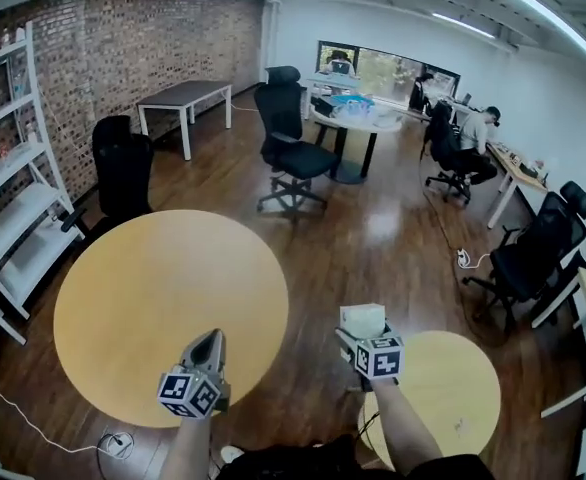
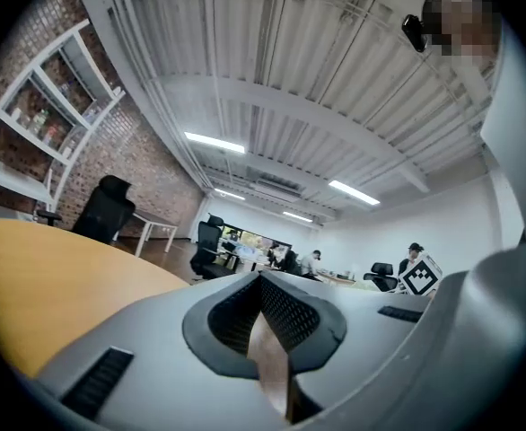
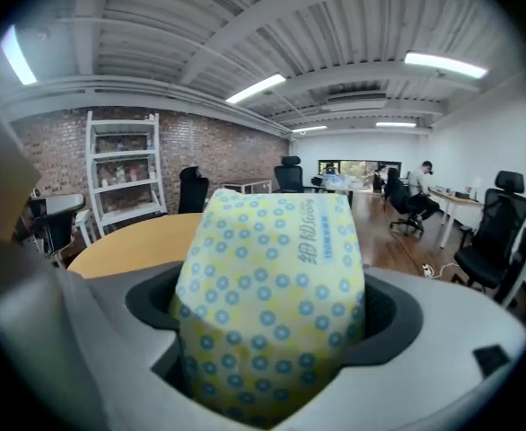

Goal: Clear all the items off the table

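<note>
Two tables: a large round wooden table (image 1: 163, 298) fills the left of the head view; a smaller round table (image 1: 458, 398) of the same wood sits at lower right, apart from it across a strip of wooden floor.
Shelving: a white shelf unit (image 1: 8, 203) stands against the brick wall, left of the large table.
Chair: a black office chair (image 1: 291, 143) stands on the floor beyond both tables.
Right gripper (image 1: 365, 336): clamped wide on the tissue pack, jaws on either side of it.
Left gripper (image 2: 263, 285): jaws pressed together with nothing in them, held over the near edge of the large table.
Tissue pack (image 3: 272, 303): yellow wrapper with blue dots, carried in the air above the floor between the two tables, touching neither top.
</note>
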The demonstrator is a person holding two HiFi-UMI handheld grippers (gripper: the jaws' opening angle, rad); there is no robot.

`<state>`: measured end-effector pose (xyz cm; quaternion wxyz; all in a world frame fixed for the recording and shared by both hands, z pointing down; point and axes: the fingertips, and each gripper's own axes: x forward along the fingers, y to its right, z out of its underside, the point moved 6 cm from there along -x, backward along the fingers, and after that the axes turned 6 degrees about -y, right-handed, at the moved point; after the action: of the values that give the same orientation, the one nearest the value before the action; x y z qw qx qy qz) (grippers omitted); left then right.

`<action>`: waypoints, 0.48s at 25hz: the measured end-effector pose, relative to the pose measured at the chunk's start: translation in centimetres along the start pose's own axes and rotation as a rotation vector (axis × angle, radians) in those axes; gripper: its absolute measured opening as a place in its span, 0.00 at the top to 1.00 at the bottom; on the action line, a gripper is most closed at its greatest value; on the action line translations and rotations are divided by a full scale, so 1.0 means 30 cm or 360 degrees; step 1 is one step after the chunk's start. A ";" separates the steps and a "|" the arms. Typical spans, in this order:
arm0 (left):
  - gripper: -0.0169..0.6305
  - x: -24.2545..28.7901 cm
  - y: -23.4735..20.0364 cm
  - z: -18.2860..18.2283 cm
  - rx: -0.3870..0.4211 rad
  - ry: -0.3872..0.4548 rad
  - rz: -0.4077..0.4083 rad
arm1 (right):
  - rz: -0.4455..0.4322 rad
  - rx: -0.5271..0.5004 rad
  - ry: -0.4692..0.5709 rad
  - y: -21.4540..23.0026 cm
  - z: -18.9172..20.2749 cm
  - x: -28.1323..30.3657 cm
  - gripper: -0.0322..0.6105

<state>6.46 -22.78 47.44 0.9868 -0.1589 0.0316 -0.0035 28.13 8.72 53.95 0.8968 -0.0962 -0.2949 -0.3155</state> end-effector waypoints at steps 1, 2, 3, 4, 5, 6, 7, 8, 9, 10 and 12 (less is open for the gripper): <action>0.99 0.037 0.048 0.015 -0.0005 -0.0010 0.0047 | 0.0038 0.0027 -0.0005 0.057 0.027 -0.032 0.15; 0.99 0.074 0.092 0.030 -0.0010 -0.0021 0.0096 | 0.0077 0.0051 -0.0009 0.109 0.053 -0.064 0.15; 0.99 0.111 0.133 0.045 -0.0015 -0.0034 0.0146 | 0.0117 0.0075 -0.0013 0.159 0.076 -0.093 0.15; 0.99 0.148 0.170 0.061 -0.0021 -0.0047 0.0196 | 0.0161 0.0102 -0.0015 0.208 0.097 -0.122 0.15; 0.99 0.184 0.207 0.076 -0.0027 -0.0060 0.0245 | 0.0205 0.0131 -0.0015 0.256 0.114 -0.151 0.15; 0.99 0.219 0.244 0.092 -0.0031 -0.0075 0.0292 | 0.0245 0.0159 -0.0013 0.301 0.130 -0.181 0.15; 0.99 0.250 0.282 0.108 -0.0033 -0.0094 0.0335 | 0.0279 0.0186 -0.0010 0.341 0.146 -0.212 0.15; 0.99 0.278 0.322 0.125 -0.0033 -0.0116 0.0377 | 0.0315 0.0213 -0.0007 0.380 0.165 -0.245 0.15; 0.99 0.306 0.365 0.142 -0.0032 -0.0137 0.0420 | 0.0354 0.0241 -0.0006 0.418 0.185 -0.282 0.15; 0.99 0.335 0.408 0.157 -0.0033 -0.0157 0.0464 | 0.0394 0.0269 -0.0005 0.455 0.206 -0.317 0.15; 0.99 0.394 0.491 0.184 -0.0037 -0.0188 0.0553 | 0.0460 0.0321 -0.0011 0.524 0.247 -0.376 0.15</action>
<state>18.56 -7.26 47.33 0.9708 -0.1624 0.0008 0.1767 27.38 29.42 53.49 0.9369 -0.0483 -0.3112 -0.1517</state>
